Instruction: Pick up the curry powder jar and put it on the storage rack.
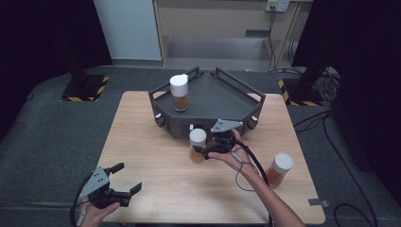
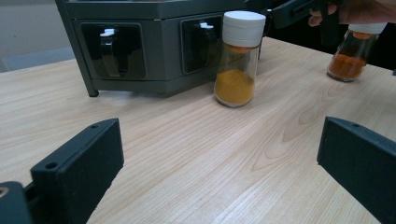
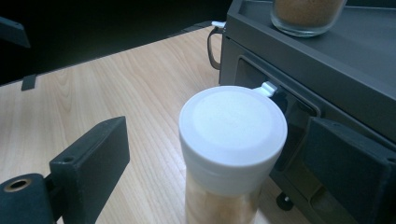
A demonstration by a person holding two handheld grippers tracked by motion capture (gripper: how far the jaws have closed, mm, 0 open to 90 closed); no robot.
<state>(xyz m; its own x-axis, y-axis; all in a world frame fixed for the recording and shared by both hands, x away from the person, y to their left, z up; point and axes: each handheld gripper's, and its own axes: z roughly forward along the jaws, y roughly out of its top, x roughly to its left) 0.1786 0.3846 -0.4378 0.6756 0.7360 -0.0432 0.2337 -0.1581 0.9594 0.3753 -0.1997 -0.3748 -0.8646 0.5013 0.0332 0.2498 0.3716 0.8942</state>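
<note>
A glass spice jar (image 1: pixel 197 144) with a white cap and orange-yellow powder stands on the wooden table just in front of the dark tray (image 1: pixel 227 101). My right gripper (image 1: pixel 204 152) reaches it from the right. In the right gripper view the jar (image 3: pixel 232 135) sits between the two jaws with a gap on each side, so the gripper (image 3: pixel 224 156) is open around it. My left gripper (image 1: pixel 124 178) rests open near the table's front left corner, holding nothing. Its view (image 2: pixel 219 158) looks across bare wood to the same jar (image 2: pixel 237 60).
A second jar (image 1: pixel 179 92) of brown powder stands on the tray's left part. A third jar (image 1: pixel 280 169) with reddish powder stands on the table at the right, near the right forearm. The tray's front wall (image 2: pixel 154 46) carries black handles. A cable loops beside the right wrist.
</note>
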